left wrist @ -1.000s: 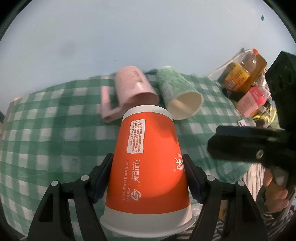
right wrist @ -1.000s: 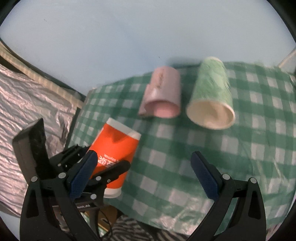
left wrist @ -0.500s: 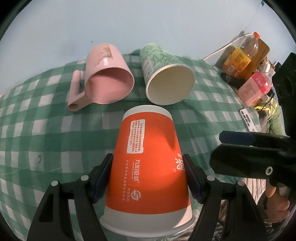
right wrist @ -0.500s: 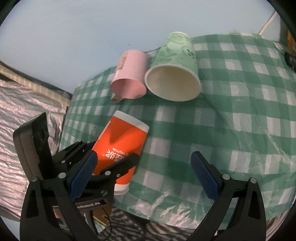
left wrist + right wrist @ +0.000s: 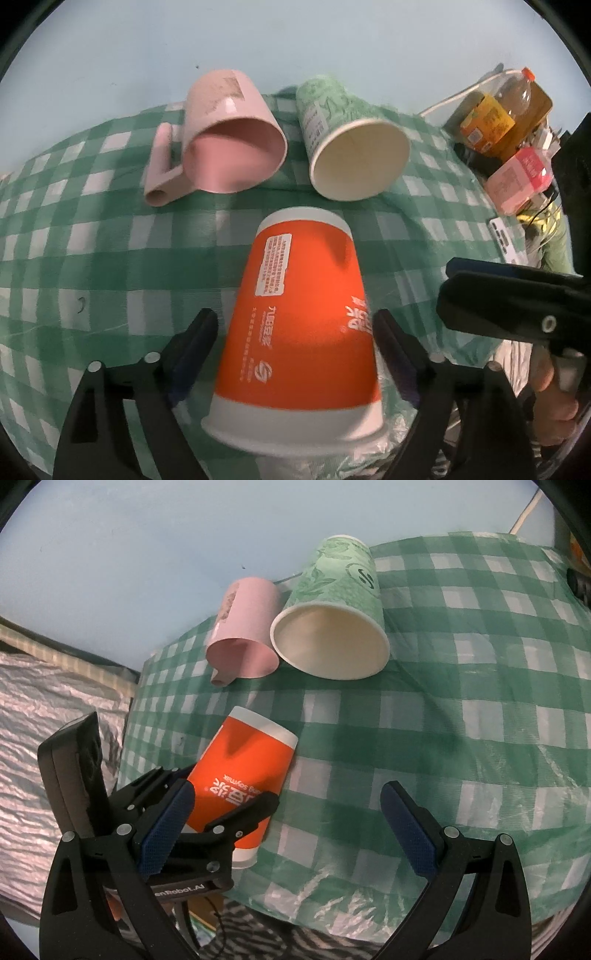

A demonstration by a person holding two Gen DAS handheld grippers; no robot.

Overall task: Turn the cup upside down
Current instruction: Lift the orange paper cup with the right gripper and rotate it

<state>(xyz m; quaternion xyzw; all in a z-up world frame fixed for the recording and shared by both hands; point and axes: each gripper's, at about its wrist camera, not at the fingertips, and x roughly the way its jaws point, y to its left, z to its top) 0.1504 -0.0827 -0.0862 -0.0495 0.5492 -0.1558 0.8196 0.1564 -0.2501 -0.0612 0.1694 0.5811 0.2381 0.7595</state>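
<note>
An orange paper cup (image 5: 299, 325) stands upside down, rim down, near the front edge of the green checked tablecloth (image 5: 92, 258). My left gripper (image 5: 295, 343) is around it with its jaws spread; small gaps show on both sides, so it is open. The cup also shows in the right wrist view (image 5: 243, 771), with the left gripper (image 5: 221, 805) around it. My right gripper (image 5: 288, 827) is open and empty above the cloth, to the right of the cup.
A pink mug (image 5: 229, 140) and a green paper cup (image 5: 351, 147) lie on their sides at the back, mouths toward me. Drink bottles (image 5: 498, 114) and a pink carton (image 5: 517, 177) stand at the far right. The table's front edge is close below.
The left gripper's jaws have spread away from the orange cup, which they held shut before. Both wrist views have tilted further down toward the table.
</note>
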